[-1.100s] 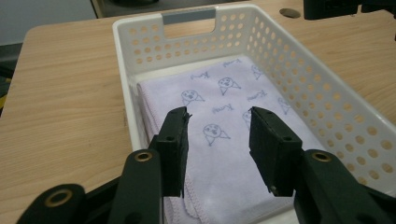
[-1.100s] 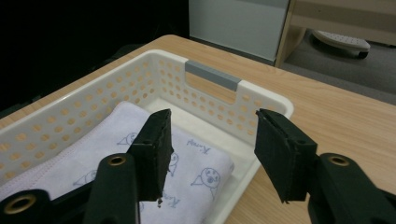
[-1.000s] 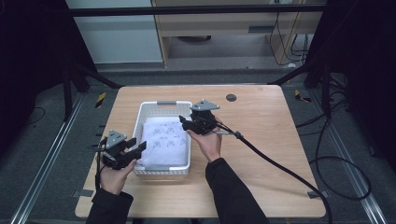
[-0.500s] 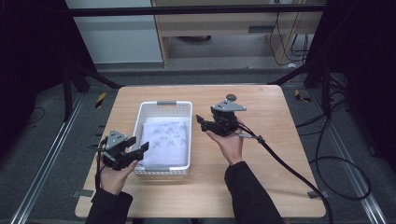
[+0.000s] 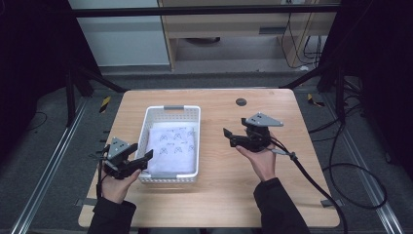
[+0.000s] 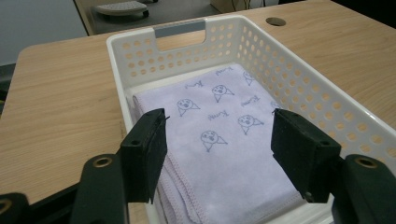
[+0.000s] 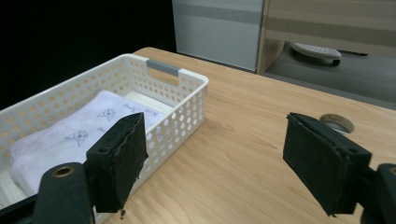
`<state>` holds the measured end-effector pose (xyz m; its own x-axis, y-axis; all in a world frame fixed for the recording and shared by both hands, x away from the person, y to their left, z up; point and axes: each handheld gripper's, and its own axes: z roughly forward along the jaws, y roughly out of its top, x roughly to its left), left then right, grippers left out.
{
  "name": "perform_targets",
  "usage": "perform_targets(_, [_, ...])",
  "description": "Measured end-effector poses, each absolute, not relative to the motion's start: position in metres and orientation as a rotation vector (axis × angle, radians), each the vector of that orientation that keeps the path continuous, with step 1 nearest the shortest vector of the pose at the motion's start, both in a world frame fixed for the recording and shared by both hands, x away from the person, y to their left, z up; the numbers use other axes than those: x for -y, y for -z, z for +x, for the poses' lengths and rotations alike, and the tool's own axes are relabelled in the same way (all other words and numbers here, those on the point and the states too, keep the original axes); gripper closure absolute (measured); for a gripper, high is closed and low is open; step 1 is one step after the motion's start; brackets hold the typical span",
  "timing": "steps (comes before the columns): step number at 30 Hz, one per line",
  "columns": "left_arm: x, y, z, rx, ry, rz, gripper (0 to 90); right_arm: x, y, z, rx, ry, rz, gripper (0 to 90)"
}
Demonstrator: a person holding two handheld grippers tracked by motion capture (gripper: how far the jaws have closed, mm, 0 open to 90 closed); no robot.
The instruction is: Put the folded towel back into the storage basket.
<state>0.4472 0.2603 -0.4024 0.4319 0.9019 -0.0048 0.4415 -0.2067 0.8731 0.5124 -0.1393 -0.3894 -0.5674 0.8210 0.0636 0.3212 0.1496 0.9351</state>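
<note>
Retreating right claw (image 5: 233, 138) now off basket (image 5: 170, 111), both claws opening, empty

One camera looks down from above the table (image 5: 272, 204); two ride low on the grippers (close in), both catching the white basket (image 6: 289, 70).

We see a folded cloth (image 5: 173, 146), pale lilac and printed with small cone-shaped cartoon faces and bits of script, lying flat in a white perforated basket (image 5: 146, 127). Its stitched hem edges stack up in layers along the near left side in the left gripper view (image 6: 219, 154). The cloth covers most of the basket floor, leaving a strip bare at the far end. The basket, with a grey handle insert, stands on the wooden worktop (image 5: 219, 195), left of centre.
</note>
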Motion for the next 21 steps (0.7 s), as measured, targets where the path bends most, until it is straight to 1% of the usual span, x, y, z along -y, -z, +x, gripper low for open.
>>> perform_targets(8, [-0.268,0.405,0.444,-1.145,-0.696,1.816,32.7,0.177,0.405,0.496,-1.963,-1.392,1.145,17.5])
perform_targets(10, [-0.270,0.407,0.442,-1.141,-0.701,1.818,32.2,0.181,0.407,0.495,-1.962,-1.392,1.147,17.3])
perform_targets(12, [-0.272,0.409,0.441,-1.140,-0.706,1.816,31.9,0.195,0.415,0.488,-1.959,-1.380,1.172,16.3])
perform_targets(21, [-0.284,0.415,0.433,-1.146,-0.716,1.805,31.4,0.229,0.436,0.470,-1.955,-1.346,1.214,15.4])
